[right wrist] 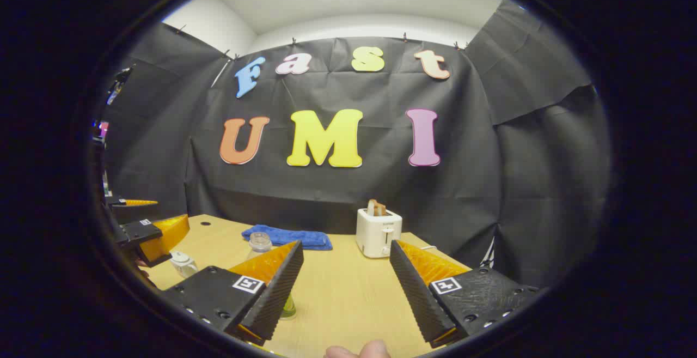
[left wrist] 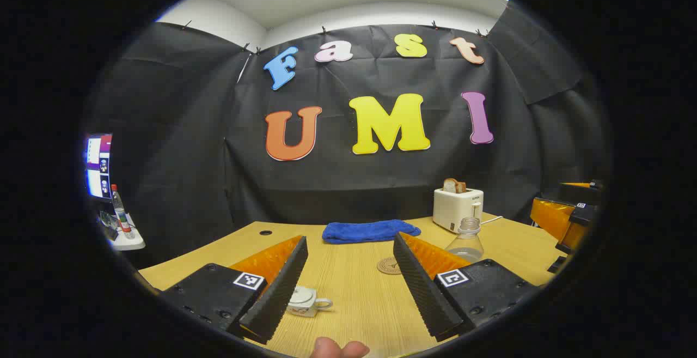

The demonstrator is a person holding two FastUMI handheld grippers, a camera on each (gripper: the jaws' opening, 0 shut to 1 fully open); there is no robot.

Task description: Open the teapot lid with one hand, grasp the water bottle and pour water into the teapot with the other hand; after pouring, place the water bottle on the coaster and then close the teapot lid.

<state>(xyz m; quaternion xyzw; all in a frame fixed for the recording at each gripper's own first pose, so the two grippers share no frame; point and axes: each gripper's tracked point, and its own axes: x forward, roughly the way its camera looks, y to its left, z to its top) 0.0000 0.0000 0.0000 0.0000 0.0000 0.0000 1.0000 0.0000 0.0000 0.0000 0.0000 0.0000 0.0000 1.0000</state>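
A small white teapot with its lid on sits on the wooden table, just right of my left finger. The left gripper hangs above the table, open and holding nothing. Farther back, a round brown coaster lies flat, and a clear water bottle stands behind my right finger. In the right gripper view, the bottle stands partly hidden by the left finger of the right gripper, which is open and holds nothing. The teapot is at the left there, next to the left gripper.
A white toaster with bread in it stands at the back right, and a folded blue towel lies at the back middle. The right gripper shows at the far right edge. A monitor and a bottle stand off the table's left.
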